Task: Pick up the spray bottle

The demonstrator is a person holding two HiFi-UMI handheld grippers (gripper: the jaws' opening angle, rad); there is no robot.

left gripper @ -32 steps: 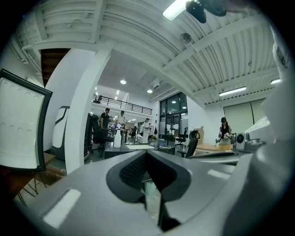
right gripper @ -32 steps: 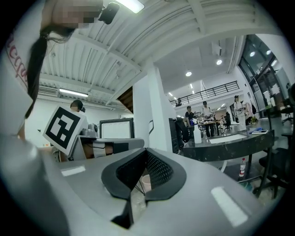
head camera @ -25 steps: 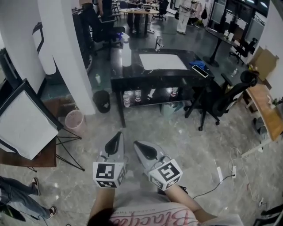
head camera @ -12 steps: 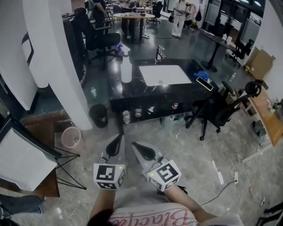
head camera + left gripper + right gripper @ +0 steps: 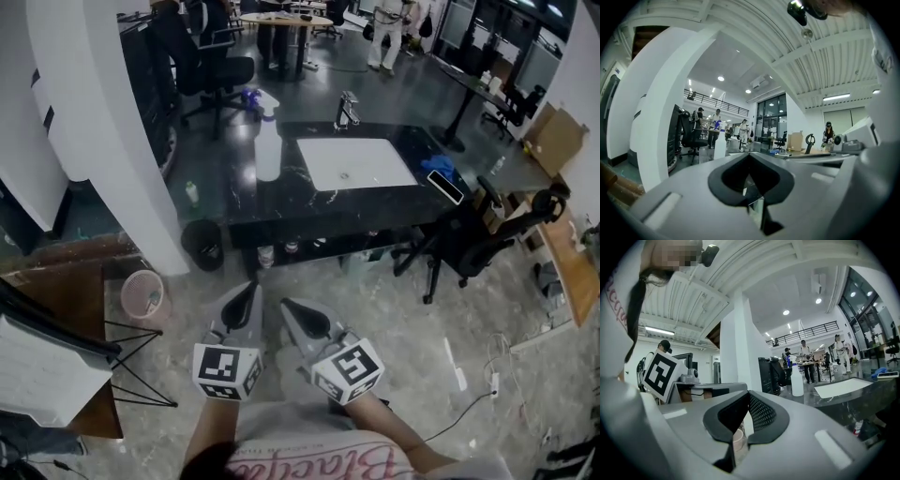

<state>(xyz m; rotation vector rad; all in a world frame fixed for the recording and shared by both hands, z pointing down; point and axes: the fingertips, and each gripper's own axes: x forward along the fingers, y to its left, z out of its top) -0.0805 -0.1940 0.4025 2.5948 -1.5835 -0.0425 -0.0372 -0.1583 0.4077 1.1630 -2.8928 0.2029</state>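
The spray bottle (image 5: 269, 150), white with a blue-violet head, stands on the left part of a black counter (image 5: 253, 202), far ahead of both grippers. It also shows small and distant in the left gripper view as the bottle (image 5: 720, 146) and in the right gripper view as the bottle (image 5: 797, 380). My left gripper (image 5: 246, 298) and right gripper (image 5: 292, 307) are side by side low over the floor, pointing level toward the counter. The jaws of each meet with nothing between them, as the left gripper (image 5: 749, 154) and right gripper (image 5: 747, 397) show in their own views.
The counter holds a white sink basin (image 5: 354, 162), a faucet (image 5: 347, 111) and a blue cloth with a phone (image 5: 441, 173). A black office chair (image 5: 469, 234) stands at its right. A white pillar (image 5: 112, 122), black bin (image 5: 202, 244) and pink bin (image 5: 142, 295) are at left.
The counter and bottle have drawn nearer and lower in the head view as both grippers travel toward them together. Both stay shut.
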